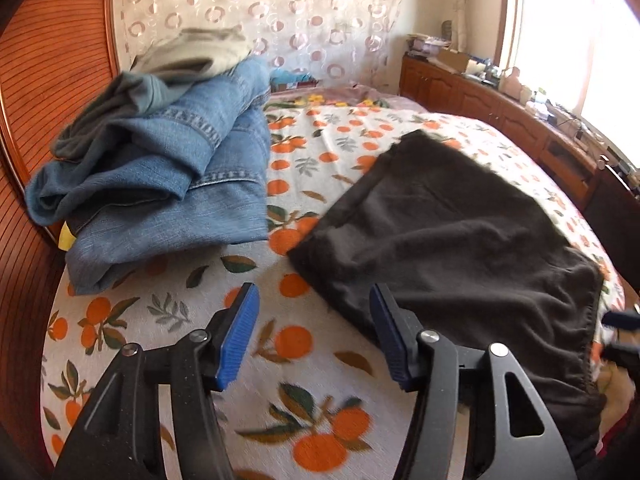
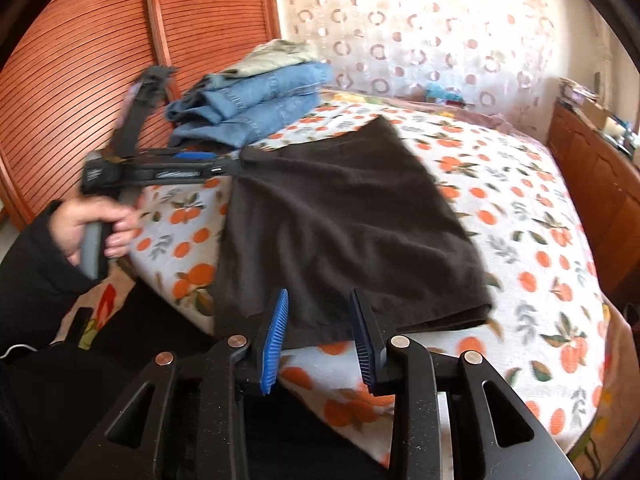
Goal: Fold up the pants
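Right wrist view showed the right gripper (image 2: 320,336) spread and empty over the near edge of the black pants (image 2: 344,216), folded on the bedspread (image 2: 540,240). The left gripper (image 1: 314,332) was spread too. Next, judging so: pinch an edge, or stack them by the jeans (image 1: 168,184).

- In our left wrist view, the black pants (image 1: 460,240) run out of sight at the lower right, behind our left gripper (image 1: 314,336).
- A yellow item (image 1: 66,238) peeks from under the jeans pile (image 1: 168,184); we cannot identify it.
- Clutter on the wooden cabinet (image 1: 500,108) is too small to tell.
- In our right wrist view, the left gripper (image 2: 224,168) is blurred; its jaws are unclear.
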Demonstrator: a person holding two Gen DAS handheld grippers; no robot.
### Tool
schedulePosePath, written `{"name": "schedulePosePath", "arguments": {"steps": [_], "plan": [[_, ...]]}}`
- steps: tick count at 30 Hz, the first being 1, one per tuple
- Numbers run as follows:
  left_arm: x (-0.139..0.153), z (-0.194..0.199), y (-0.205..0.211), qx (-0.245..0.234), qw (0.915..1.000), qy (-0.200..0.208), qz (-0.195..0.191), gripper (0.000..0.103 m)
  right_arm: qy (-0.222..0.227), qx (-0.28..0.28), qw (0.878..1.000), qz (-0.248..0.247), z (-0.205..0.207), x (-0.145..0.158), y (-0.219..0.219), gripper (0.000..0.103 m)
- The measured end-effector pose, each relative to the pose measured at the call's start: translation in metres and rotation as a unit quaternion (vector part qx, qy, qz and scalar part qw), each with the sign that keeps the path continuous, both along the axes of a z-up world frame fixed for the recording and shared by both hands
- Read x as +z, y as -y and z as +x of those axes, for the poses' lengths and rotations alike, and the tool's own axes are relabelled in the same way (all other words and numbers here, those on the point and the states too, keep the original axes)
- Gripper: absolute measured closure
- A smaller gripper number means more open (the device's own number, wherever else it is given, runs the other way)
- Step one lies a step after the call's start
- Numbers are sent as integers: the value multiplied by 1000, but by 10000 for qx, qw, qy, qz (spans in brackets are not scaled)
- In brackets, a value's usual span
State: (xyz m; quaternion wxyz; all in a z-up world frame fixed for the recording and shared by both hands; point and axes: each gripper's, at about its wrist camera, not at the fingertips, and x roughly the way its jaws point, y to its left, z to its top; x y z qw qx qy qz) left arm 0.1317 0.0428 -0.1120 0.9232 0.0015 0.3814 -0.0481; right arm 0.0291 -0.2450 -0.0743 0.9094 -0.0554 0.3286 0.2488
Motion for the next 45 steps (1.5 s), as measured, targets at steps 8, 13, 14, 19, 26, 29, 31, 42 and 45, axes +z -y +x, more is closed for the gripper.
{"name": "schedulePosePath", "arguments": {"steps": [8, 13, 14, 19, 26, 29, 31, 42, 45], "plan": [[9, -36, 33, -534, 9983, 99, -210, 39, -27, -710, 9975, -12, 10, -3, 42, 65], [16, -56, 58, -977, 9949, 185, -170, 39, -71, -983, 9951, 18, 9, -3, 59, 64], [17, -60, 64, -1081, 9938, 199, -149, 39, -78, -1032, 9946, 29, 9, -2, 61, 64], [22, -76, 91, -1602, 9867, 198, -186, 43, -42, -1144, 9934, 89, 5, 4, 67, 64], [15, -95, 116, -2253, 9742, 109, -37, 47, -31, -1199, 9926, 192, -2, 4, 73, 64], [8, -96, 117, -2341, 9722, -38, 21, 47, -65, -1199, 9925, 220, -1, 2, 76, 64], [1, -93, 116, -2346, 9720, -147, 44, 45, -83, -1185, 9927, 225, 0, 0, 76, 64], [-13, -86, 111, -2308, 9723, -380, 7, 40, -270, -1116, 9931, 248, 22, -12, 70, 63], [-13, -86, 109, -2283, 9729, -372, -38, 40, -376, -1055, 9932, 314, 26, -17, 69, 63]]}}
